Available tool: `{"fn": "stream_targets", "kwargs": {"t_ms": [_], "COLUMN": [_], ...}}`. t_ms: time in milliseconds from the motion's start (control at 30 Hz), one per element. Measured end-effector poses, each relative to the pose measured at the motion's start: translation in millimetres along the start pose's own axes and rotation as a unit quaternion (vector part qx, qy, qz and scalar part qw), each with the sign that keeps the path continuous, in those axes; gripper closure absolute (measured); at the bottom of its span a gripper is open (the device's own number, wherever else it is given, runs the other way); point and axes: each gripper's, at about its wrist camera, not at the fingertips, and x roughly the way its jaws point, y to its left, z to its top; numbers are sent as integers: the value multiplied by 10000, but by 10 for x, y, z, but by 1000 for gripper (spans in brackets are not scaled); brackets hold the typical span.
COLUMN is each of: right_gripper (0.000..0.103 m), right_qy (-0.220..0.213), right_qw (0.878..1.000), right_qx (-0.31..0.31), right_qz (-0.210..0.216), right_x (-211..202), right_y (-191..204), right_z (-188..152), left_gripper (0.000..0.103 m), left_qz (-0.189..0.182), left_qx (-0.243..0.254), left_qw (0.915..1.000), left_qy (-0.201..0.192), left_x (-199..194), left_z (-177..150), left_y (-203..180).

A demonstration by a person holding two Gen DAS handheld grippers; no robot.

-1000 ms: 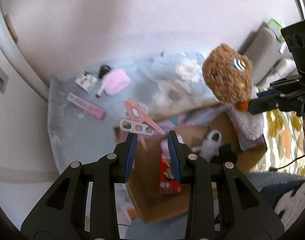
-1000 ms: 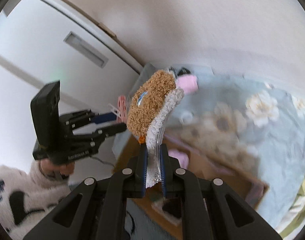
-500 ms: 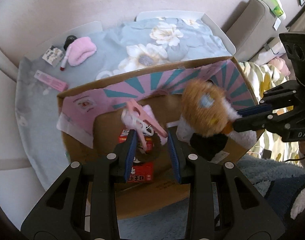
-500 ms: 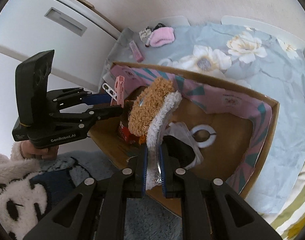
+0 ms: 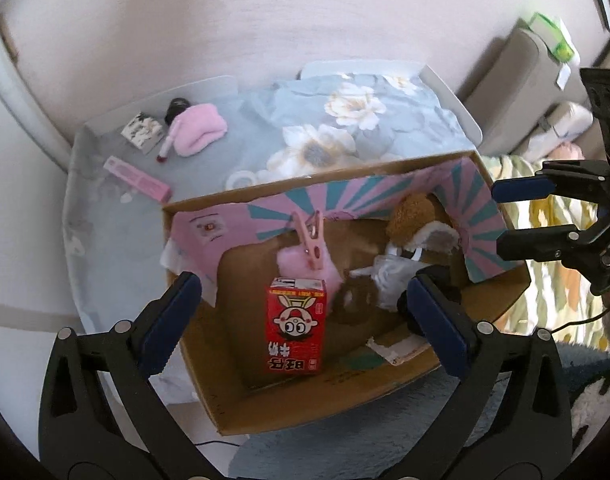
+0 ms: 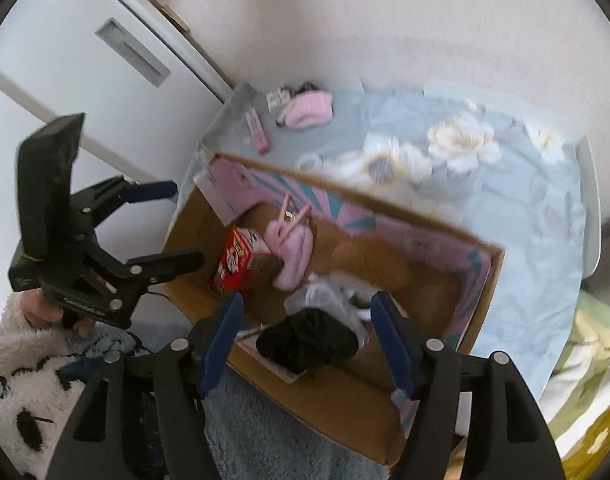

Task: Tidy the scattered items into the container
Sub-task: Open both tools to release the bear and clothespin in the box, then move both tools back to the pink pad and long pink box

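The cardboard box (image 5: 305, 404) (image 6: 345, 396) stands at the table's near edge. Inside lie a red carton (image 5: 297, 324) (image 6: 239, 258), a pink clothespin (image 5: 312, 240) (image 6: 291, 218) on a pink fluffy item, a brown plush toy (image 5: 415, 216) (image 6: 369, 258), a clear bag and a black item (image 6: 309, 340). My left gripper (image 5: 309, 320) is open and empty above the box. My right gripper (image 6: 309, 340) is open and empty above the box, and shows at the right of the left wrist view (image 5: 521, 216).
On the floral cloth (image 5: 345, 120) behind the box lie a pink fluffy pouch (image 5: 197, 132) (image 6: 309, 110), a pink stick-shaped pack (image 5: 139, 178) (image 6: 257, 132), a small printed card (image 5: 143, 132), a tape ring (image 5: 243, 180) and a black cap. A white cabinet (image 6: 85, 80) stands left.
Both grippers have opened. The clothespin and the plush toy have dropped from them into the box. Both grippers have drawn back slightly.
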Motion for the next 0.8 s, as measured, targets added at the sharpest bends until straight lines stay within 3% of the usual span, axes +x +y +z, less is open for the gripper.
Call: {"fn": "stream_targets", "kwargs": {"t_ms": [267,467,667,800], "right_gripper": [40,40,40,40], "right_qy": [-528,-883,-991,-833], "right_qw": [9967,9873,9804,9746], "right_qx": [-381,-837,-1432,-1843], "right_qz": [-479,-1026,-924,-958], "right_x": [-183,-355,-459,-356], "right_y": [120,229,393,500], "right_z": [172,357,674,914], "left_gripper": [0,0,0,0], "left_qz": [384,729,1019,1124], "left_qx": [-279,-454,-607,-760], "left_qw": [9978,9931,9895,9880], "left_qy": [-455,-799,-823,-734], "left_x": [-257,-487,-523,-401], "left_z": [68,178,360,516], "left_y": [266,551,872,1113]}}
